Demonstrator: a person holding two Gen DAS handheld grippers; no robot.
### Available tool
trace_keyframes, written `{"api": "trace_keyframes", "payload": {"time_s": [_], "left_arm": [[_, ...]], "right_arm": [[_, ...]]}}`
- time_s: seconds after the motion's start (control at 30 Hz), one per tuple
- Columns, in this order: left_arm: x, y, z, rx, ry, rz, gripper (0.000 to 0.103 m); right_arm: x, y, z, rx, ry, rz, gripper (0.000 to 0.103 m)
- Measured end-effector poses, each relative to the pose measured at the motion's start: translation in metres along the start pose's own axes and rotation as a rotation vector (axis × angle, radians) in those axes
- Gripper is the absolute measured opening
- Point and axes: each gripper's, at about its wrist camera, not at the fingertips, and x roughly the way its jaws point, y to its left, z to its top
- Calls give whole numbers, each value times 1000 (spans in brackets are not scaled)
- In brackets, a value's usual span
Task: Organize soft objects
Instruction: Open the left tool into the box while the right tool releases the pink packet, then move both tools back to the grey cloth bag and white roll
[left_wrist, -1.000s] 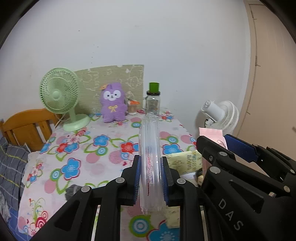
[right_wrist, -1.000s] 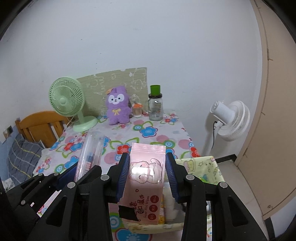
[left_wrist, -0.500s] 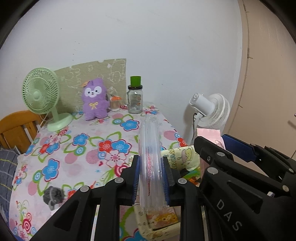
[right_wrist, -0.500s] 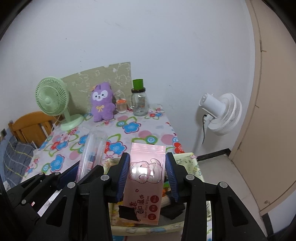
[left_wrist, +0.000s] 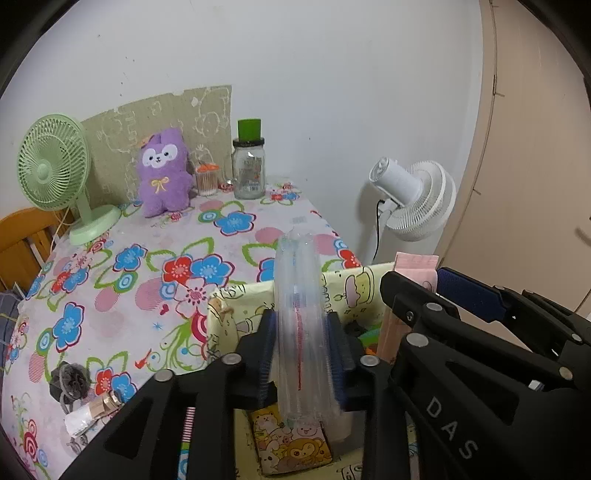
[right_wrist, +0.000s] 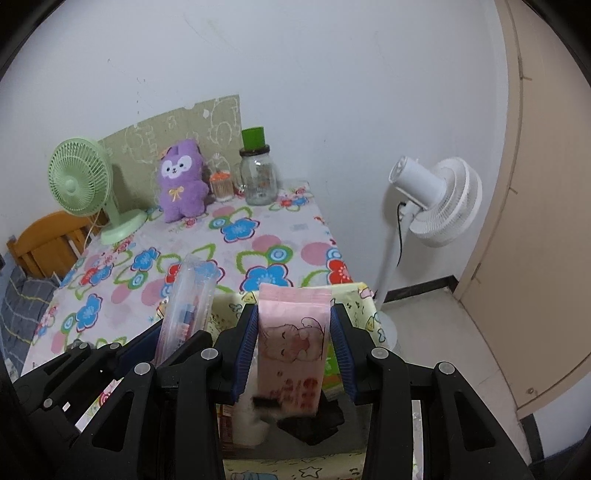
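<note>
I see my left gripper (left_wrist: 301, 347), jaws just opening around the clear plastic pack (left_wrist: 299, 317), and my right gripper (right_wrist: 293, 347) clamping the pink pouch (right_wrist: 293, 343), both over the yellow fabric bin (left_wrist: 236, 299)

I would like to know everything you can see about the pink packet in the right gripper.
The pink packet is a flat, soft-looking pouch with a crimped top edge, a line drawing of a baby's face and red printed marks lower down. It stands upright between the blue pads of the right gripper, which press on both of its side edges. It hangs over the open yellow cartoon-print box, its blurred lower end inside the opening. From the left wrist view only its top shows.
</note>
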Motion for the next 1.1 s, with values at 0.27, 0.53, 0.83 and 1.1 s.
{"api": "trace_keyframes", "payload": {"time_s": [0.27, 0.53, 0.83, 1.1], "left_arm": [[10, -1, -2, -11, 27, 1, 78], [5, 0, -3, 3, 26, 13, 91], [-20, 8, -1, 25, -16, 20, 95], [-52, 25, -3, 48, -63, 35, 99]], "right_arm": [[7, -2, -3, 3, 16, 30, 68], [5, -1, -5, 20, 21, 19, 86], [-18, 14, -4, 27, -21, 1, 93], [-43, 37, -5, 16, -64, -1, 94]]}}
